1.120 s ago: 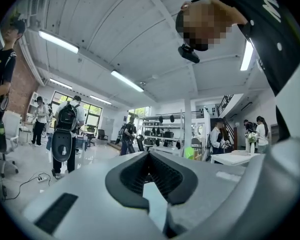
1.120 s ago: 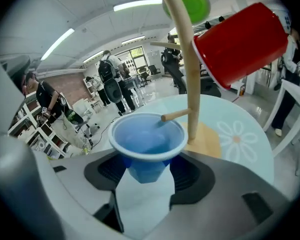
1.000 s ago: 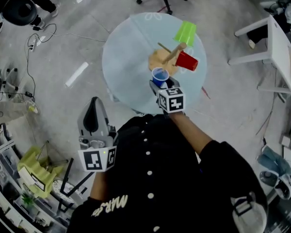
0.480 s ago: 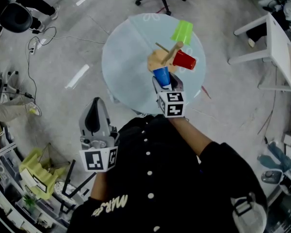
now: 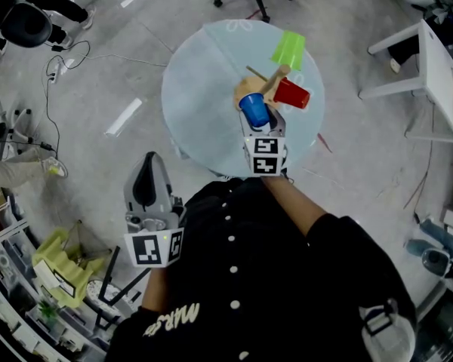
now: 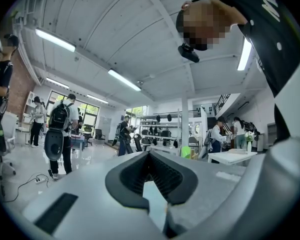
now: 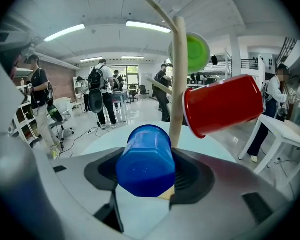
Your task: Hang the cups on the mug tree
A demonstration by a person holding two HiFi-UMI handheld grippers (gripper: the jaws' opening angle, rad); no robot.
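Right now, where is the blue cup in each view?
Head view: blue cup upper centre, in the right gripper's jaws.
Left gripper view: not in it.
Right gripper view: low centre, between the jaws.
Shared landmark: the red cup on the mug tree, up and right of it.

- Right gripper [image 5: 263,123], at the end of an outstretched forearm, tilts downward, its jaws clamped on a blue cup [image 7: 145,166].
- Left gripper [image 5: 146,168] is held back beside the torso, pointing level, jaws together with nothing between them.
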